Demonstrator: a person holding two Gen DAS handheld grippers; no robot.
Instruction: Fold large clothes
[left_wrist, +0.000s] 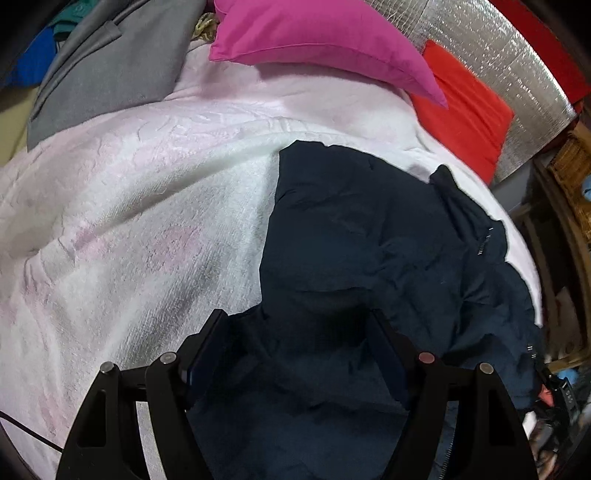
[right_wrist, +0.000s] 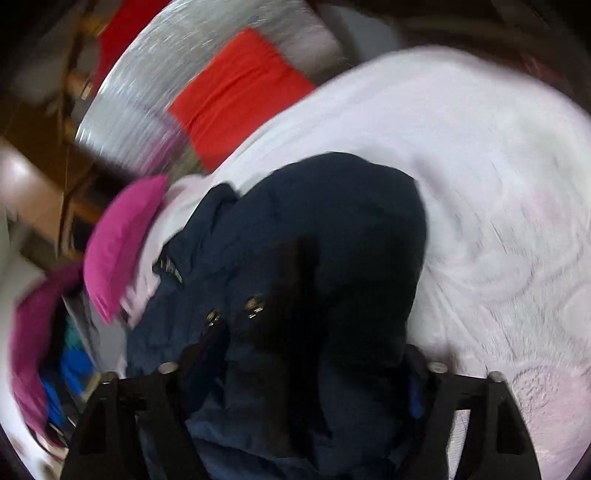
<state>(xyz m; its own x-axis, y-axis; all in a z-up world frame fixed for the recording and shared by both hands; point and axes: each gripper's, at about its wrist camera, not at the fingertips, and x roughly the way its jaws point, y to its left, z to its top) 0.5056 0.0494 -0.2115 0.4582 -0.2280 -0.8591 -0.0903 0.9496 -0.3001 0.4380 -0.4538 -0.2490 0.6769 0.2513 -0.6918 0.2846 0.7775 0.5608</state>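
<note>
A dark navy jacket lies crumpled on a white-pink blanket on the bed. My left gripper is open, its two black fingers spread wide just above the jacket's near part. In the blurred right wrist view the same jacket fills the middle, with metal snaps and a zipper showing. My right gripper has its fingers wide apart with jacket fabric bunched between them; whether it holds the fabric I cannot tell.
A magenta pillow and a red pillow lie at the bed's head against a silver quilted panel. A grey garment lies at the far left. Wooden furniture stands beside the bed on the right.
</note>
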